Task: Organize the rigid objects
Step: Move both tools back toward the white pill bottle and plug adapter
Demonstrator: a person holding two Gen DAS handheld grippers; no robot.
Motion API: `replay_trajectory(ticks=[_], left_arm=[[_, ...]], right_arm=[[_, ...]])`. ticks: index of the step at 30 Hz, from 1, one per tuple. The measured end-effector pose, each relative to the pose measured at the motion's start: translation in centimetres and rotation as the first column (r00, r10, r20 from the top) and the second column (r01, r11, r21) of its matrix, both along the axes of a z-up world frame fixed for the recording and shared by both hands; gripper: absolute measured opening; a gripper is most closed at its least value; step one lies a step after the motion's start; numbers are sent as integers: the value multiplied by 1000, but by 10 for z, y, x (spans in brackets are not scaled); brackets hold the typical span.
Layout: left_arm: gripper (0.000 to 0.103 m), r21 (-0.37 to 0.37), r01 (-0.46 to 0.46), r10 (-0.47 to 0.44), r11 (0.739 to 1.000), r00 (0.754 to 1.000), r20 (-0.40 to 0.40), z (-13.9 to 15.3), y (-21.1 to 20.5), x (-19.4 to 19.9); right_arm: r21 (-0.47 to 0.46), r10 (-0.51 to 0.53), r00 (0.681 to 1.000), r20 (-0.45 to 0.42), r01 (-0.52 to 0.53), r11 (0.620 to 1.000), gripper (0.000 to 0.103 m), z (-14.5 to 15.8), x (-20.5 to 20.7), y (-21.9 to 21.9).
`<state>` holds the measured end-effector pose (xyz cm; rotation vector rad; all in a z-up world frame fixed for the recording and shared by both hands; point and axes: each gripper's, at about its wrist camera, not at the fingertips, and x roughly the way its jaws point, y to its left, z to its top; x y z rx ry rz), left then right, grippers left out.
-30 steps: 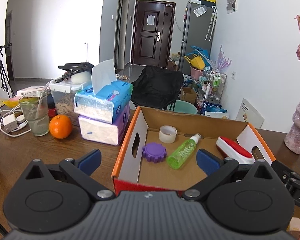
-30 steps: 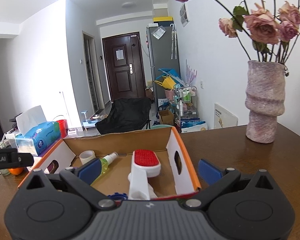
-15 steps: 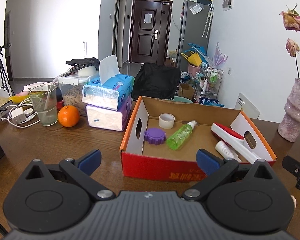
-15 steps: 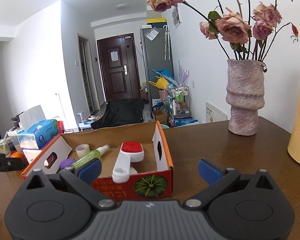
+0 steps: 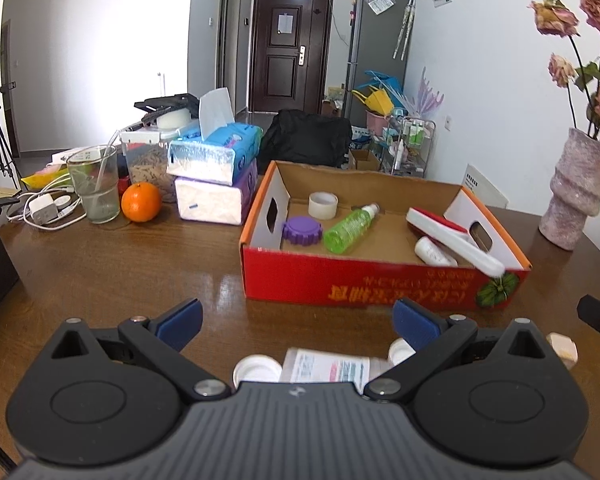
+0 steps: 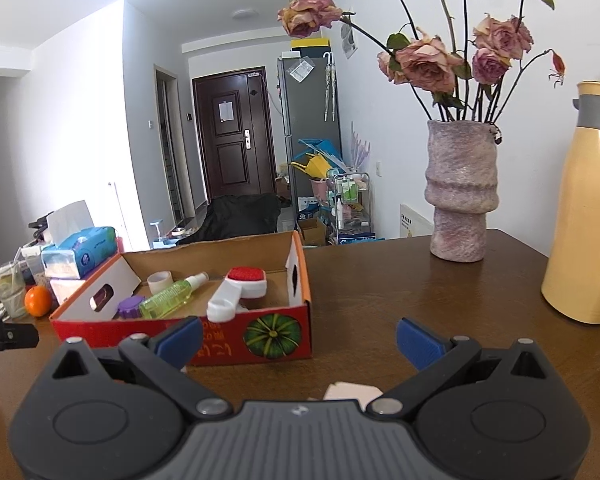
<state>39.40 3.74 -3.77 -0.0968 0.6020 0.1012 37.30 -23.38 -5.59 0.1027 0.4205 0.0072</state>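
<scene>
A dark brown wooden table (image 5: 112,276) holds a shallow red cardboard box with orange rims and cut-out handle holes (image 5: 364,286), open at the top so loose items can be gathered in it. Inside lie a roll of pale tape (image 5: 323,205), a purple toothed plastic lid (image 5: 302,231), a green translucent spray bottle on its side (image 5: 350,230), a small white bottle (image 5: 434,251), and a white brush with a red pad (image 5: 448,236) whose handle leans over the front wall.

The left gripper (image 5: 296,322) hovers over the table just in front of the box, its blue-tipped jaws spread wide and holding nothing. Directly beneath it lie things not yet boxed: a white round cap (image 5: 257,369), a flat white packet with printed text (image 5: 326,369), partly hidden by the gripper body, and another white cap (image 5: 400,354). A small beige block (image 5: 562,350) sits further right.

The right gripper (image 6: 300,340) is likewise spread and empty, hanging over bare table beside the box's right corner, with a pale card-like piece (image 6: 352,392) below it.

Off to the left stand stacked tissue packs (image 5: 214,176), an orange (image 5: 141,202) and a glass of water (image 5: 94,186); to the right a mauve textured vase of dried roses (image 6: 462,192) and a yellow flask (image 6: 588,208). These seem to be clutter rather than items to sort
</scene>
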Motion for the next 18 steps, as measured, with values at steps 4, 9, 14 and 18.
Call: replay_trajectory(ticks=[4, 9, 14, 18], left_arm=[[103, 3, 11, -11, 1000, 1000, -11, -4, -3, -12], [103, 15, 22, -21, 1000, 999, -34, -13, -8, -21], [103, 19, 32, -31, 999, 998, -54, -22, -13, -28], [103, 28, 42, -40, 999, 997, -68, -30, -17, -31]], right_arm=[[-20, 8, 1000, -7, -8, 1000, 103, -3, -14, -5], [-47, 10, 1000, -13, -10, 999, 103, -7, -30, -10], [-68, 8, 1000, -29, -10, 998, 103, -15, -42, -17], [-93, 9, 999, -51, -14, 996, 103, -26, -49, -22]])
